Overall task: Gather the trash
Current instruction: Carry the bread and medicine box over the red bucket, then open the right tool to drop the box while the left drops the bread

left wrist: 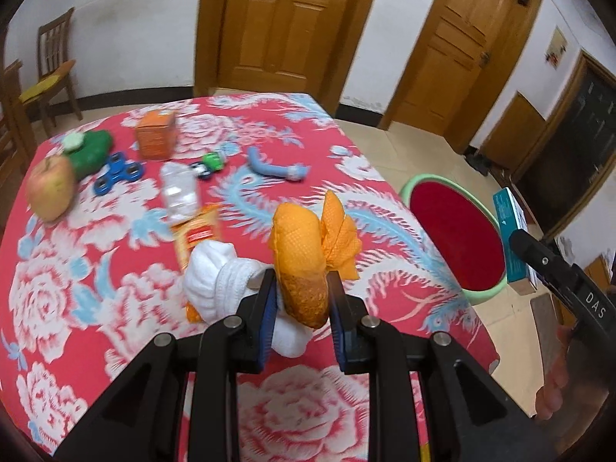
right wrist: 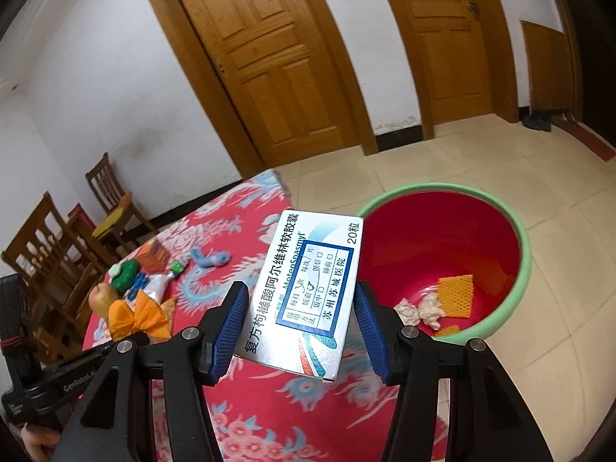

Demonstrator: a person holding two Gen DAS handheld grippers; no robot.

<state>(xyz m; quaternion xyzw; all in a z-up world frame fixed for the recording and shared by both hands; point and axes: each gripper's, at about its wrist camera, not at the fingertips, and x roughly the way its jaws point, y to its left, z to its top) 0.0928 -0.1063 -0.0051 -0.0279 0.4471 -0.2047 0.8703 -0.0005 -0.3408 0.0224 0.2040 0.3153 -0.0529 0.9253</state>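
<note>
Orange foam net (left wrist: 304,265) btwn left tool (left wrist: 301,288) pads, above table (left wrist: 115,269).

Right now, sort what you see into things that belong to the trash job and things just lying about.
Part of the job:
- orange foam net, held in the left gripper
- medicine box, held in the right gripper
- red bin, trash already inside
- snack wrapper
- crumpled plastic bottle

Probably just lying about:
- apple
- blue fidget spinner
- white socks

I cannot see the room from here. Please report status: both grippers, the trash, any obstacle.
Left gripper shut on orange foam net. Right gripper shut on medicine box. Bin beside table, nothing blocking it.
</note>
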